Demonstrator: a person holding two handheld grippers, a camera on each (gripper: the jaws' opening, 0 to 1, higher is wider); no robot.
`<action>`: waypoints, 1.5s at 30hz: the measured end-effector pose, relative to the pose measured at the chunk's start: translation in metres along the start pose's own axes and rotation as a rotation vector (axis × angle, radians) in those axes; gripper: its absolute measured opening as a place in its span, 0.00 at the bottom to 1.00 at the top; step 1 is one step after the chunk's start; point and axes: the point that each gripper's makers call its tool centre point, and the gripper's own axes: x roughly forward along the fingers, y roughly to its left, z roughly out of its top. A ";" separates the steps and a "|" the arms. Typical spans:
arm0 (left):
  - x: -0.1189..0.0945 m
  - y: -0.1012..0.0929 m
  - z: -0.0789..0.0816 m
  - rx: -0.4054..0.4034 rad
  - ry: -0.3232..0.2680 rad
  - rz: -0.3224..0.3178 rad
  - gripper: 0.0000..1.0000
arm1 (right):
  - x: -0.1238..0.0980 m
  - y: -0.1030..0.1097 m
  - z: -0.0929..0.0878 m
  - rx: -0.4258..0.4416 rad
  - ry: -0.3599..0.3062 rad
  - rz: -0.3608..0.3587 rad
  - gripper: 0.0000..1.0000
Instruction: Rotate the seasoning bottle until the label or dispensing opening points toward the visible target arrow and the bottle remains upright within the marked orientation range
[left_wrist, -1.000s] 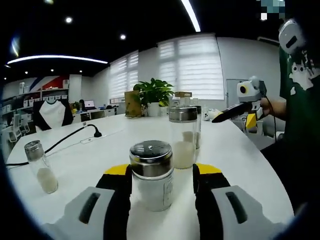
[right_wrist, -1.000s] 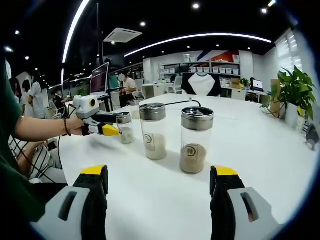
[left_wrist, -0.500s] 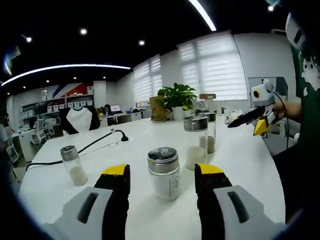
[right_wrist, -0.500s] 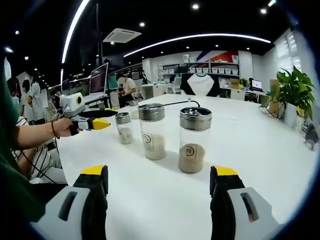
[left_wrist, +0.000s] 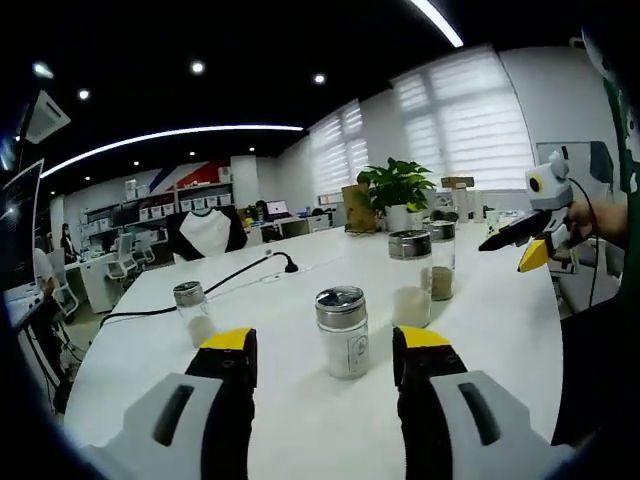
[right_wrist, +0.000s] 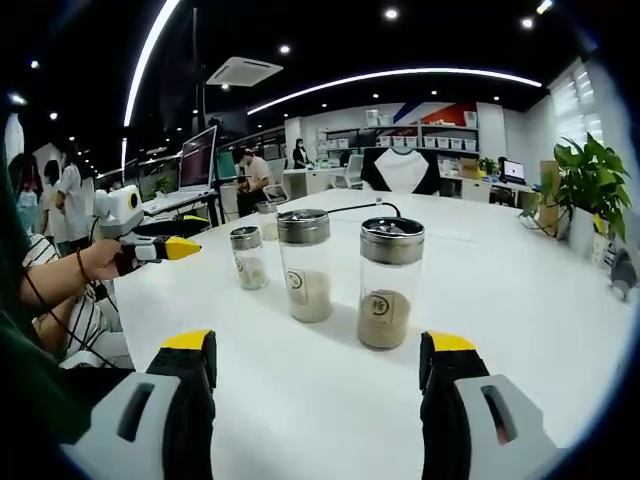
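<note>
In the left gripper view, the left gripper (left_wrist: 323, 350) has its jaws spread and holds nothing. The bottle (left_wrist: 343, 332) stands upright on the white table (left_wrist: 300, 440), straight ahead along the jaws and centred in the gap, but beyond the yellow tips and touching neither. Its long axis is vertical, its metal cap is on top, and a small label faces roughly toward this camera. Two taller jars (left_wrist: 411, 278) stand farther back to the right, and a small jar (left_wrist: 192, 311) stands apart to the left near a black cable (left_wrist: 225, 286). The right gripper (left_wrist: 522, 243) hangs off the table's right edge in a hand, well apart from the bottle; whether it is spread or closed cannot be told here. In the right gripper view, the right gripper's (right_wrist: 318, 362) jaws are wide apart and empty, with a row of three jars ahead: the nearest jar (right_wrist: 390, 283), a middle jar (right_wrist: 305, 264) and the bottle (right_wrist: 246, 257) farthest left. The left gripper (right_wrist: 165, 248) hovers just beside that end, clearly nearer the bottle than the right one. No target arrow or marked range is visible on the table, so the needed turn cannot be judged; any grasp would call for the left gripper to move forward along its own axis.
</note>
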 end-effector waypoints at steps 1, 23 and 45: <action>-0.002 0.000 0.001 -0.008 -0.004 0.010 0.57 | 0.000 0.000 0.000 0.001 0.000 0.000 0.85; -0.032 0.006 0.031 -0.086 -0.072 0.162 0.57 | 0.004 0.000 0.005 0.018 -0.021 -0.012 0.85; -0.001 0.042 0.032 -0.083 -0.034 0.193 0.56 | 0.000 -0.002 0.005 0.020 -0.024 -0.032 0.85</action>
